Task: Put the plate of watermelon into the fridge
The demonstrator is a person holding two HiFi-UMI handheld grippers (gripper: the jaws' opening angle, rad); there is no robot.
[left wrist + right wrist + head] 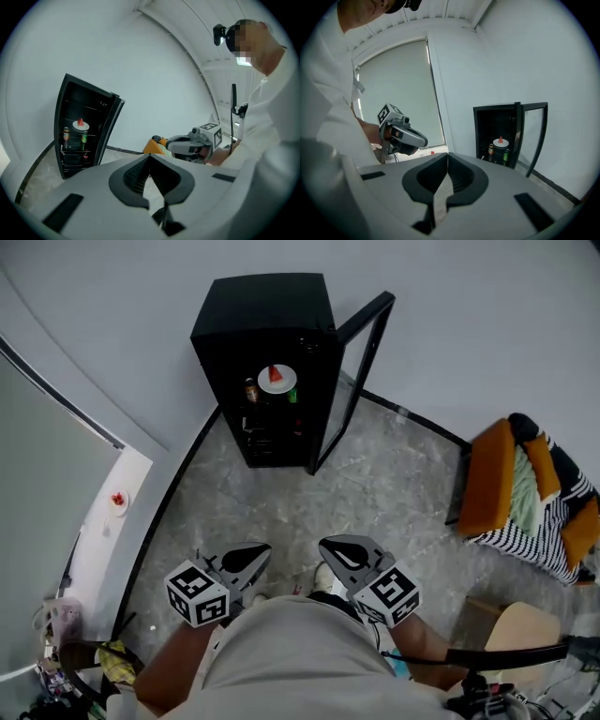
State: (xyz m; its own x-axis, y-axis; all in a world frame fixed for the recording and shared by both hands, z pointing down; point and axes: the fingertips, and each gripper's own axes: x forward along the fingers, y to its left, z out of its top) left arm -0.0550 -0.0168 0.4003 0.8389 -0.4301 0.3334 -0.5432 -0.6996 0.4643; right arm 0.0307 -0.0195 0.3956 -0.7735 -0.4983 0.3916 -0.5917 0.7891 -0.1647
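Note:
A white plate with a watermelon slice [277, 380] rests on the top shelf inside the black mini fridge [267, 334], whose glass door [352, 381] stands open to the right. The same plate [80, 125] shows in the left gripper view, and the plate [500, 142] in the right gripper view. Both grippers are held close to the person's body, far from the fridge. My left gripper [246, 559] [149, 157] is shut with nothing in it. My right gripper [339, 554] [446, 157] is shut too, and empty.
Bottles and cans [250, 390] stand on the fridge shelf beside the plate. An orange chair with a striped cloth [530, 493] sits at the right. A white sill [103, 540] at the left carries a small plate with something red [117, 501]. Grey floor lies between me and the fridge.

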